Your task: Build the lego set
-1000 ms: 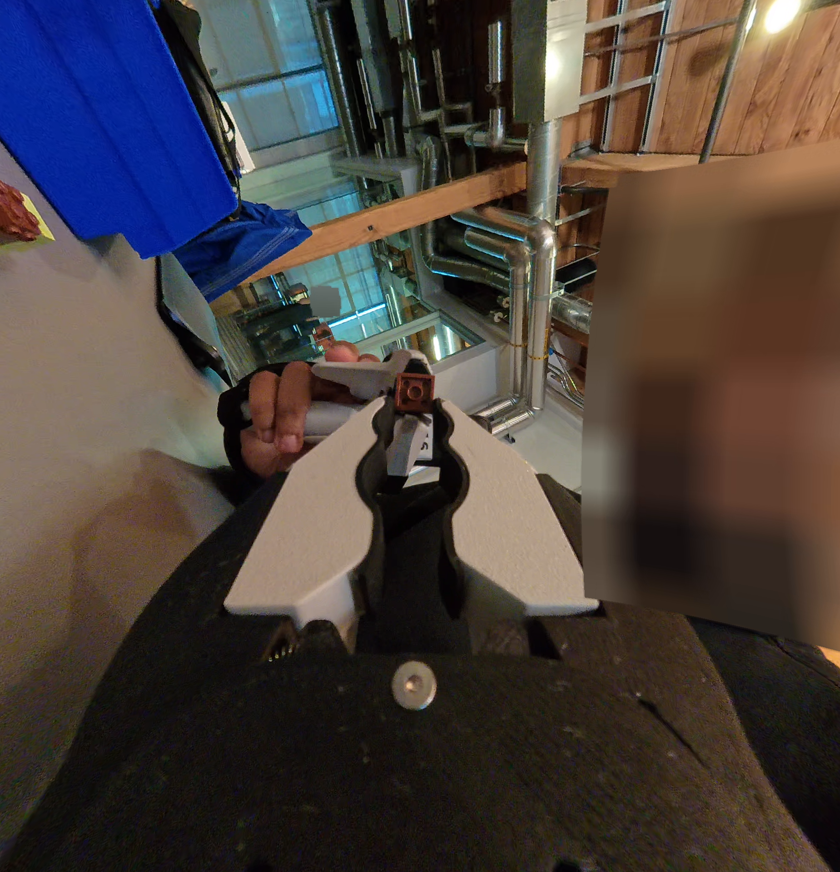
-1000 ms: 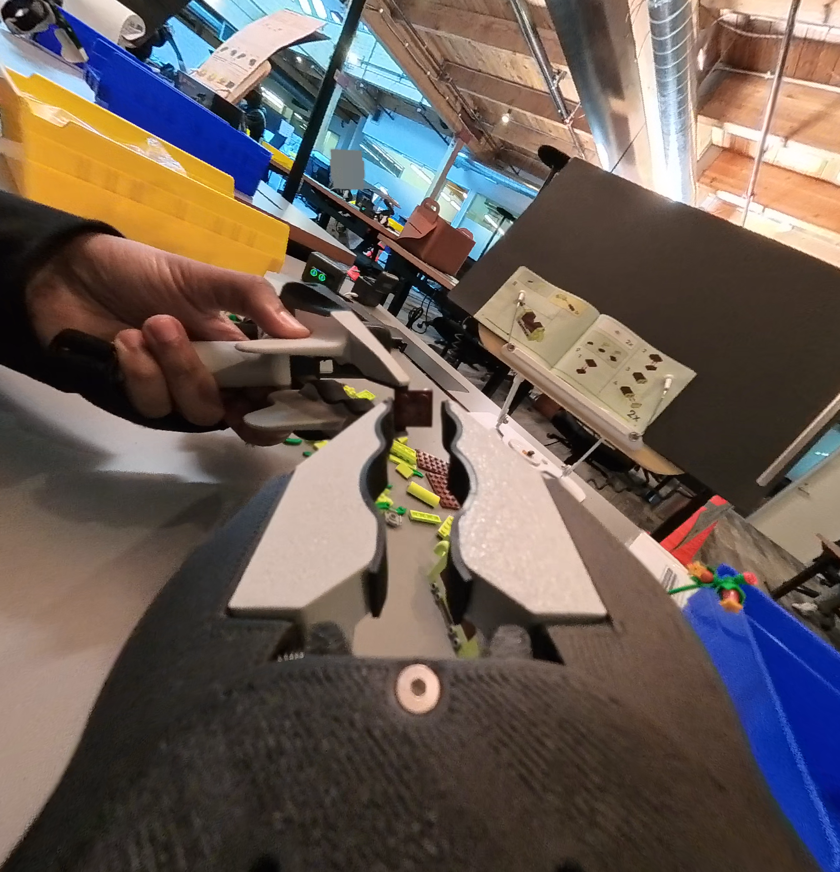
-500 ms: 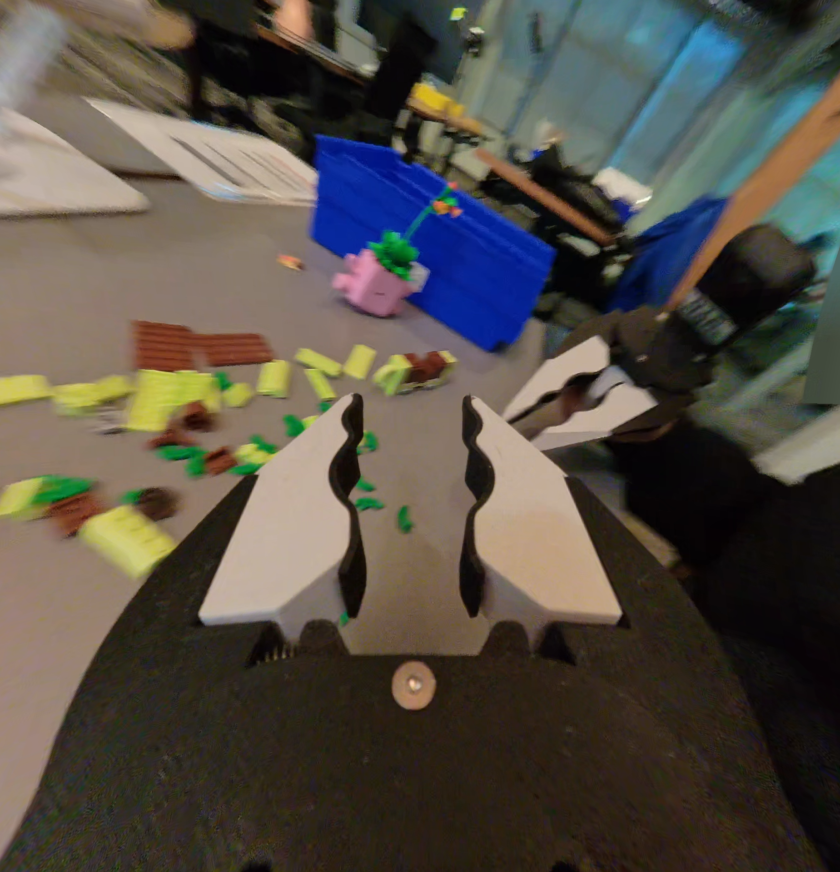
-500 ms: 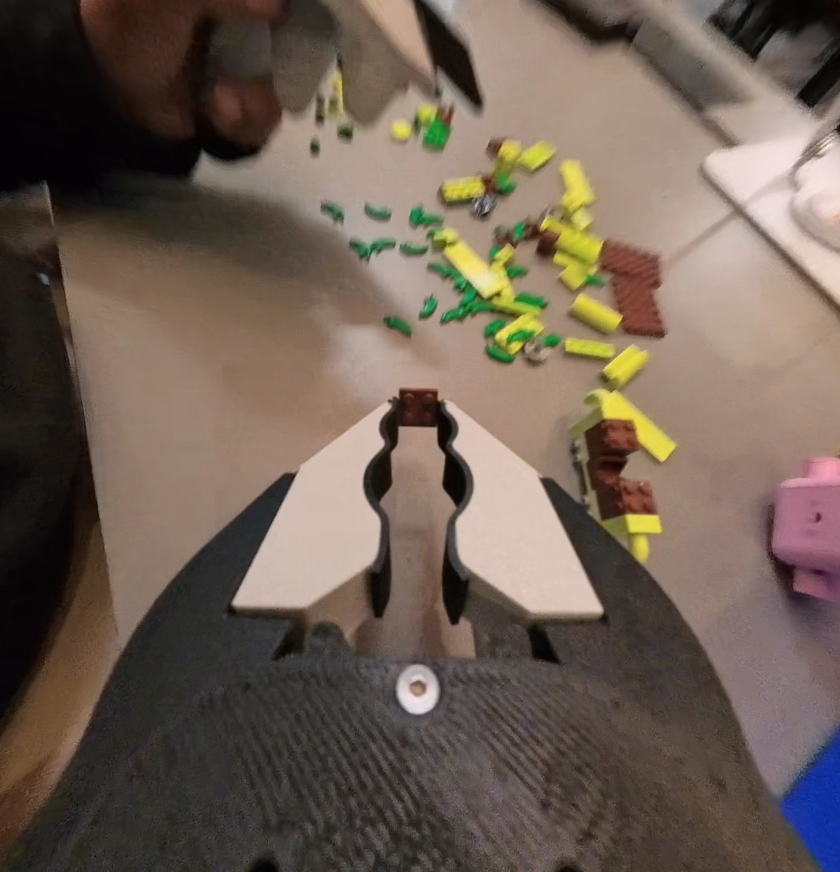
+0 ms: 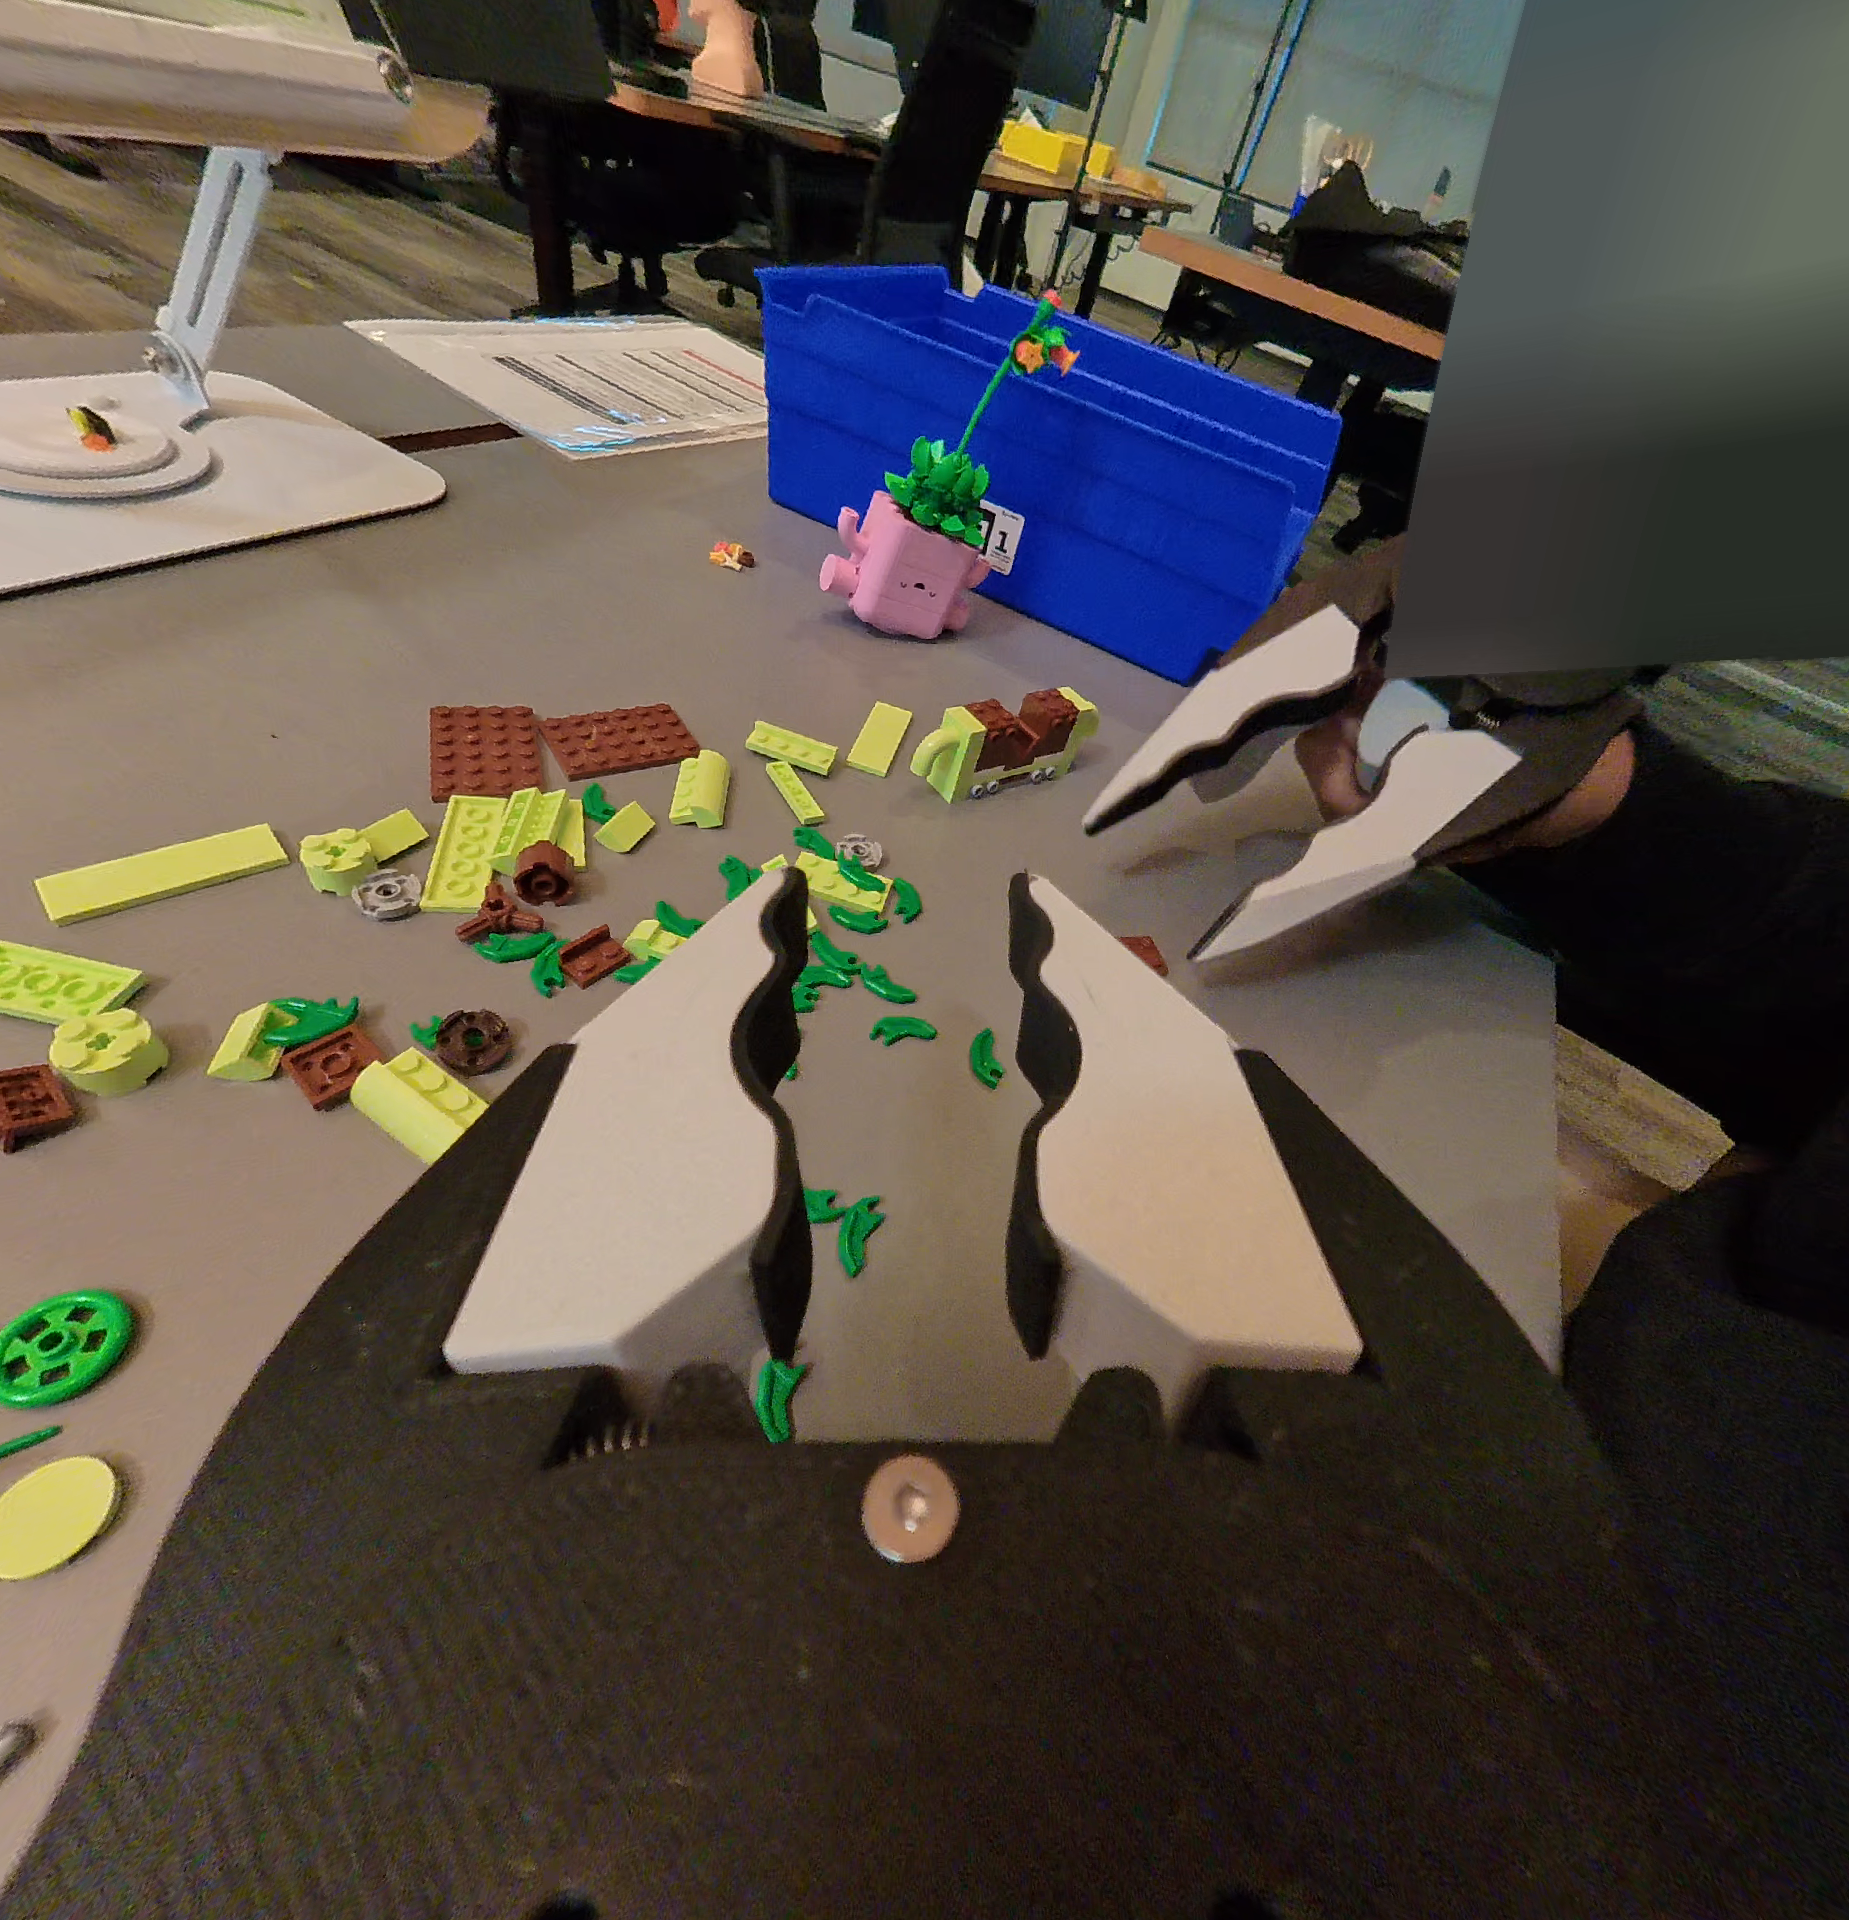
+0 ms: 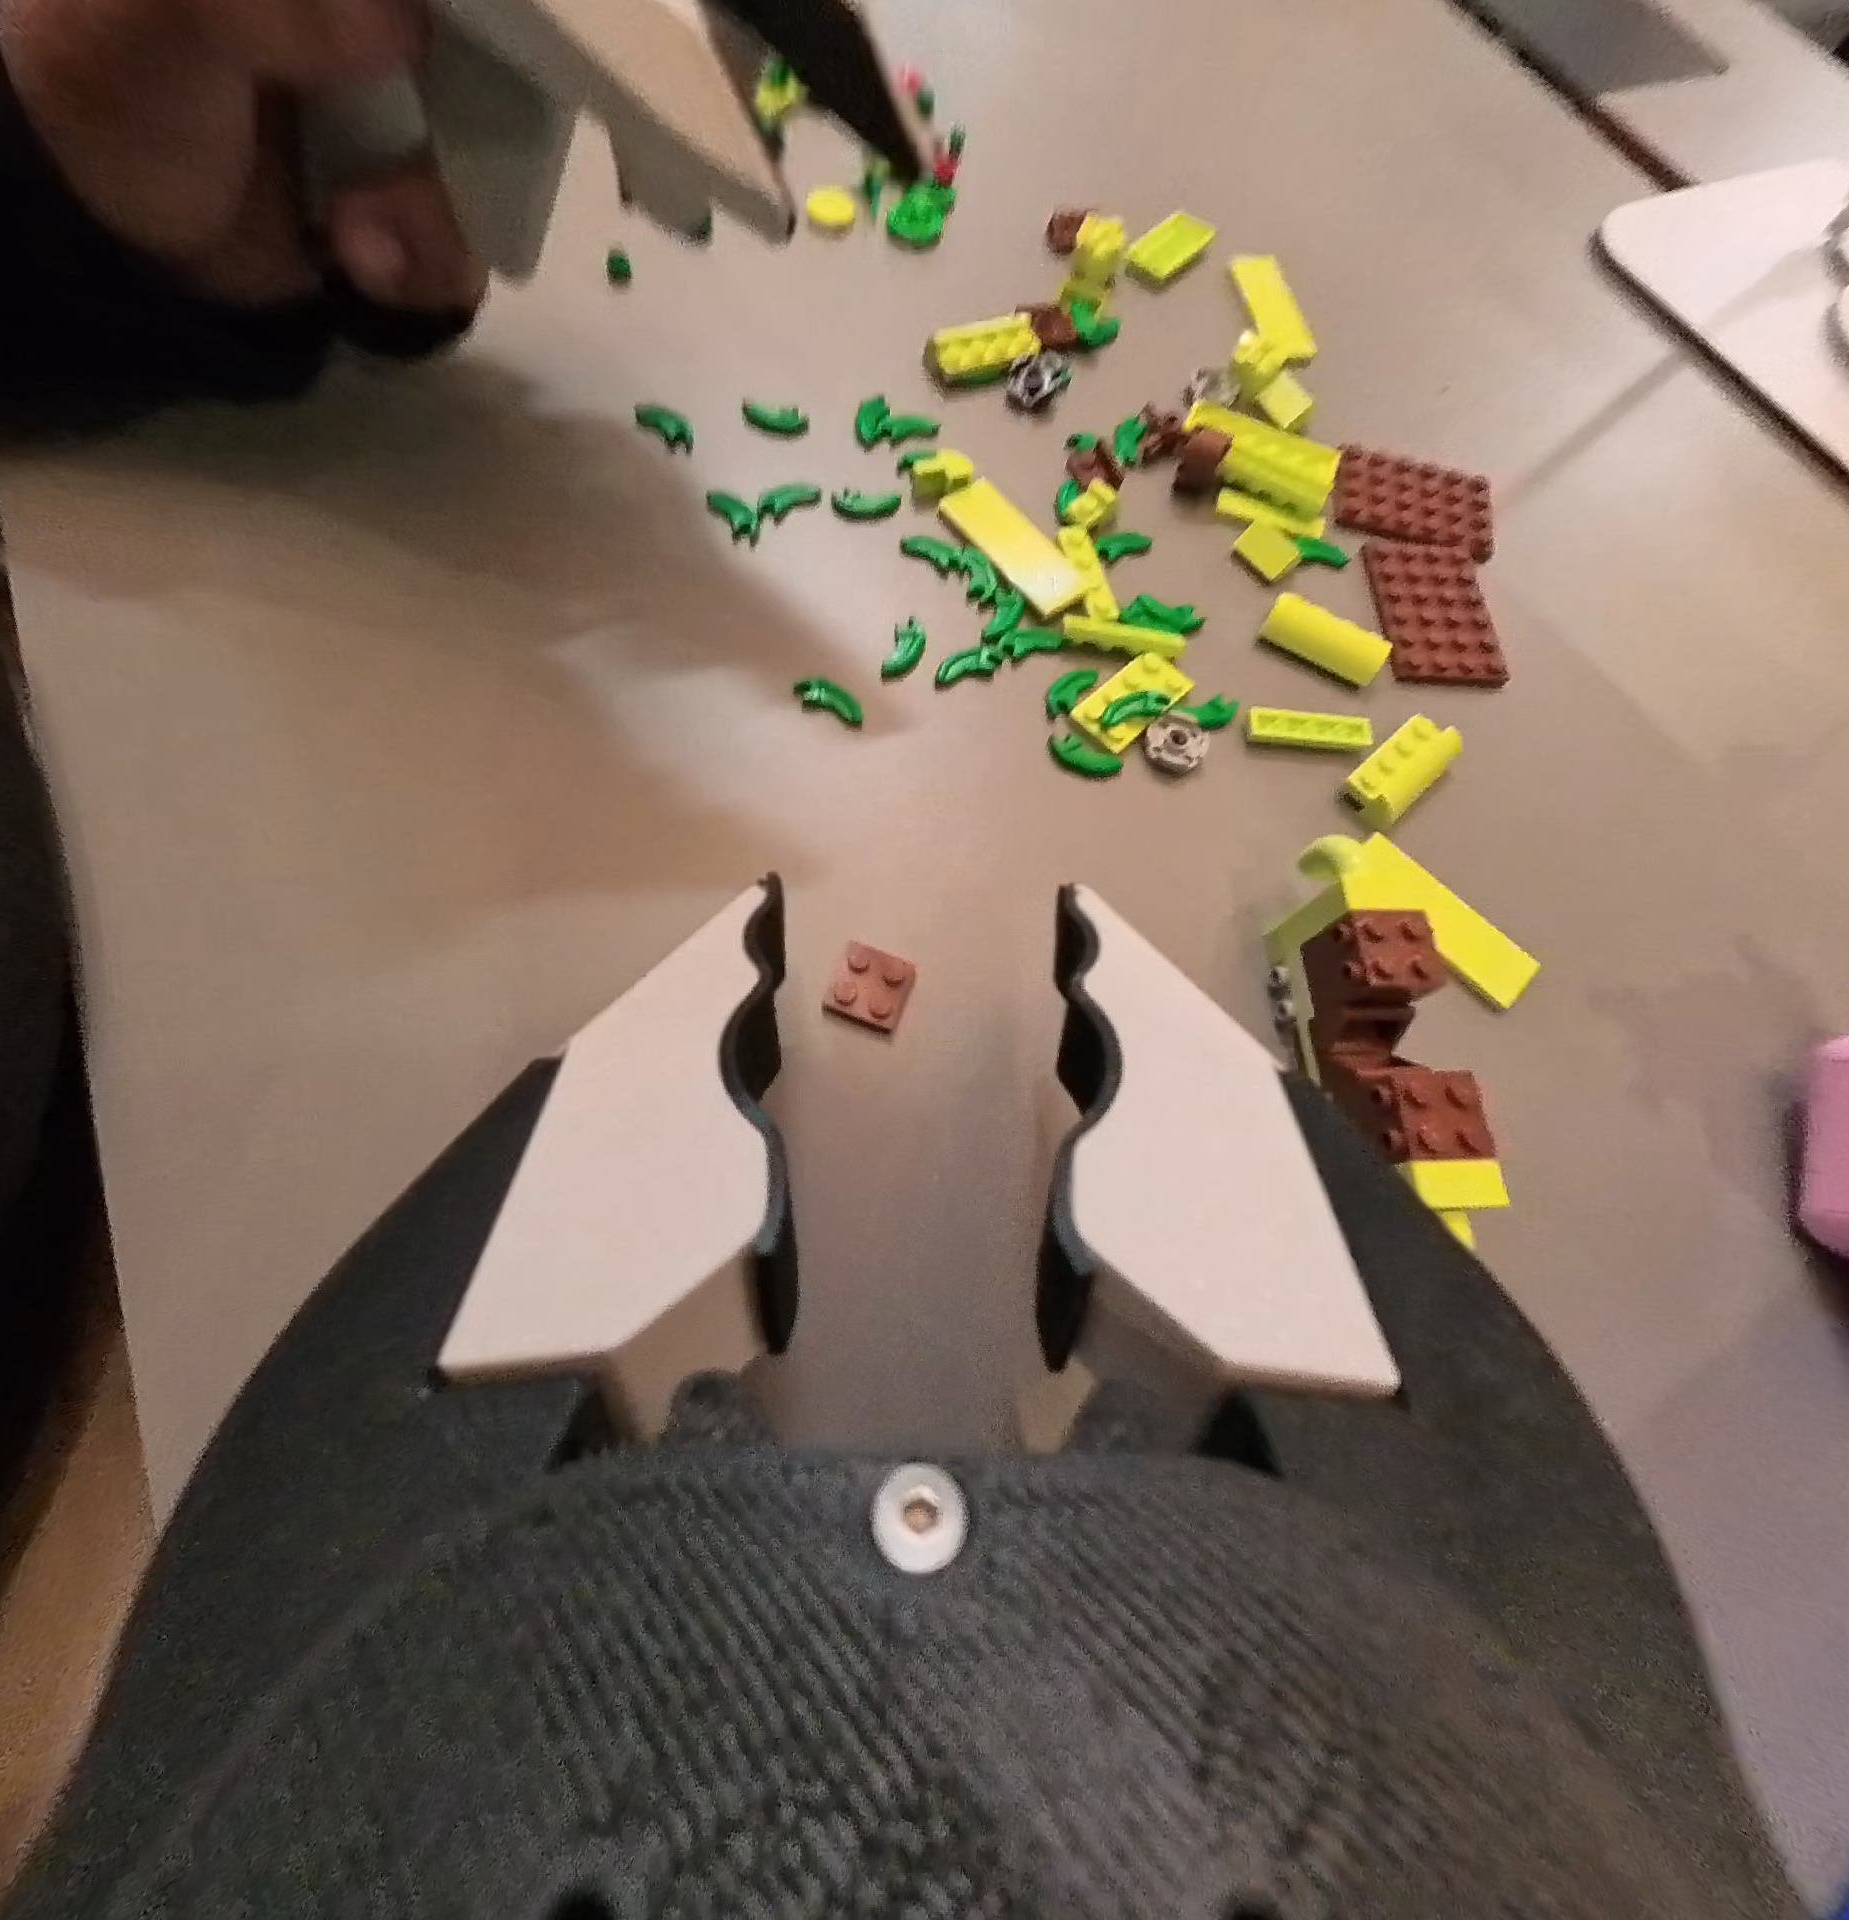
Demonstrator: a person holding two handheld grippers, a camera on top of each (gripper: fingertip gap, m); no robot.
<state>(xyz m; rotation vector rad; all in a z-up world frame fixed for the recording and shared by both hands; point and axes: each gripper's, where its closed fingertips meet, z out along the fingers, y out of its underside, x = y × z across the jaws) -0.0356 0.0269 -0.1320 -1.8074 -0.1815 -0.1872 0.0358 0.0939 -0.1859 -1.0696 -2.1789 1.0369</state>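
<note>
Loose lime, brown and green lego pieces lie scattered on the grey table (image 5: 276, 644). My left gripper (image 5: 904, 894) is open and empty above the green leaf pieces (image 5: 904, 1029). My right gripper (image 6: 915, 899) is open, and a small brown 2x2 plate (image 6: 868, 987) lies on the table between its fingertips. A partly built lime and brown model (image 6: 1387, 1049) lies just right of the right gripper; it also shows in the left wrist view (image 5: 1008, 743). The right gripper also shows in the left wrist view (image 5: 1138, 883). Two brown plates (image 5: 556, 743) lie at the far side of the pile.
A finished pink lego pot with a green plant (image 5: 915, 551) stands in front of a blue bin (image 5: 1107, 468). A white stand base (image 5: 172, 468) and a paper sheet (image 5: 587, 379) lie at the back left. The table's near edge (image 6: 120, 1299) is at the left. The grippers' ends are close to 12 centimetres from one another.
Both grippers swung down from mid-air to the table. The right gripper held the small brown plate, then opened and let it go onto the table. The left gripper opened and moved away.
</note>
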